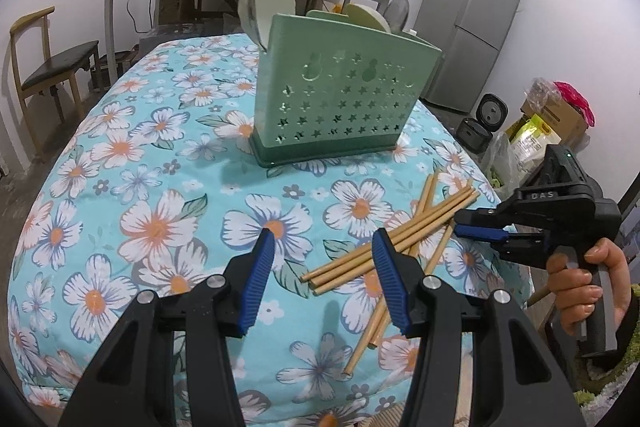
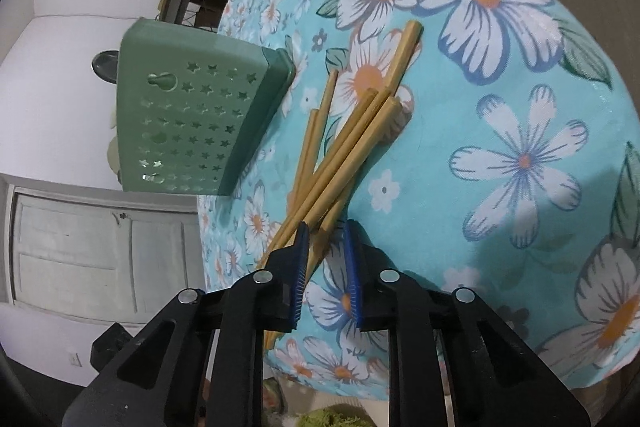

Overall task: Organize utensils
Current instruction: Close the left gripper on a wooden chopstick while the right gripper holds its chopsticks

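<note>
Nearest, the left gripper (image 1: 323, 251) is held above the flowered tablecloth (image 1: 132, 163) with its jaws apart and nothing between them; it seems to be kept ready, out of the way. Just beyond, a loose pile of wooden chopsticks (image 1: 394, 241) is spread crosswise on the cloth. The right gripper (image 2: 325, 241) is brought low at the pile's near end, jaws only a little apart, with sticks between the tips; whether one is pinched cannot be told. Farther back stands the green utensil holder (image 1: 340, 95), where the chopsticks are probably meant to be put.
</note>
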`<control>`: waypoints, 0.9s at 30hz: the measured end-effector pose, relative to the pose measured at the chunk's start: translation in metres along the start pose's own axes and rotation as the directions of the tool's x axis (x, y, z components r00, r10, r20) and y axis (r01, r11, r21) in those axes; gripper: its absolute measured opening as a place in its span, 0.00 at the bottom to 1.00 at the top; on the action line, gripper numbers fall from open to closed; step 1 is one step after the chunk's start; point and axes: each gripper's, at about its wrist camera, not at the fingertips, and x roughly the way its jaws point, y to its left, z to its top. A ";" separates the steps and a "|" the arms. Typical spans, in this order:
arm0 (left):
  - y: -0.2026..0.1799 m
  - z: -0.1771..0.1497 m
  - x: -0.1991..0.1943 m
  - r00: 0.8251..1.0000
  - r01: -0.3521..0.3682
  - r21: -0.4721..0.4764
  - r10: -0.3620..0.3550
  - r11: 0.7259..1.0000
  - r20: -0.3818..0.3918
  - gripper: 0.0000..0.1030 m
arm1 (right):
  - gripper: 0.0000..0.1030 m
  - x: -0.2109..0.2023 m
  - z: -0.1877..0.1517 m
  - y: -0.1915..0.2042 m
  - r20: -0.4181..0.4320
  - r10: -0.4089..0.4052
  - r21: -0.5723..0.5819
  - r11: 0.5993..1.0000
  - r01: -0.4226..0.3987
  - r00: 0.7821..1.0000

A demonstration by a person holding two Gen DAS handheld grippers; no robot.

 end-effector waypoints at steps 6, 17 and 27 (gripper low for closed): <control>-0.006 -0.003 0.002 1.000 0.010 0.015 -0.009 1.000 -0.013 0.48 | 0.10 0.010 -0.001 0.005 0.004 -0.017 -0.025 1.000 0.017 1.000; -0.016 -0.003 0.007 0.999 0.016 0.043 -0.014 0.999 -0.032 0.48 | 0.07 0.000 -0.004 -0.001 0.011 -0.007 -0.015 1.000 0.007 1.000; -0.053 0.004 0.018 0.998 0.061 0.214 -0.054 0.975 -0.037 0.48 | 0.06 -0.021 -0.003 -0.013 0.047 -0.039 -0.004 0.999 0.039 0.998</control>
